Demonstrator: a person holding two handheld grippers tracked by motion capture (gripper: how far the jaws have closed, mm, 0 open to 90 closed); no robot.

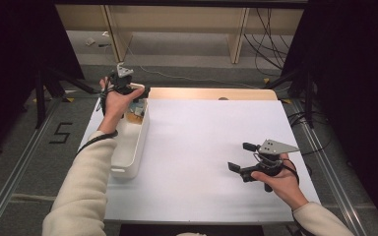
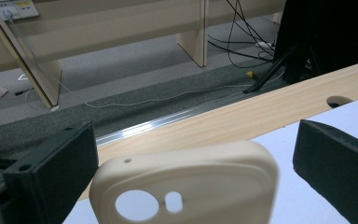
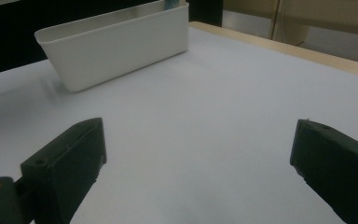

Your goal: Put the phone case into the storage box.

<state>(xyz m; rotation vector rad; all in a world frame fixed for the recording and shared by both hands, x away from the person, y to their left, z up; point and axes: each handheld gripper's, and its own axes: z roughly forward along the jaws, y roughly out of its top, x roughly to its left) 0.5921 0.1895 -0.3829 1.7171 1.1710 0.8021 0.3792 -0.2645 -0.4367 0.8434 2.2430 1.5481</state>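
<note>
Your left hand-held gripper [image 1: 137,93], jaws apart, hovers over the white bin's [image 1: 139,142] far end, upper left; perhaps a phone case [image 2: 191,186] sits between them. Your right hand-held gripper [image 1: 241,157] gapes, lower right.

Bin [image 1: 130,147], 9 o'clock: plain white. Bench [image 1: 202,147] sheet: white; far edge pale wood grain. Phone case [image 2: 191,186]: cream. Hand-held gripper [image 3: 200,172] jaws: black.

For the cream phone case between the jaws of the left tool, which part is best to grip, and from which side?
Grip the cream phone case across its long side edges, coming from the end opposite the camera cutout. The left tool already has its open jaws standing wide on either side of it. The edges look thin and rounded, so closing gently is probably wise.
</note>
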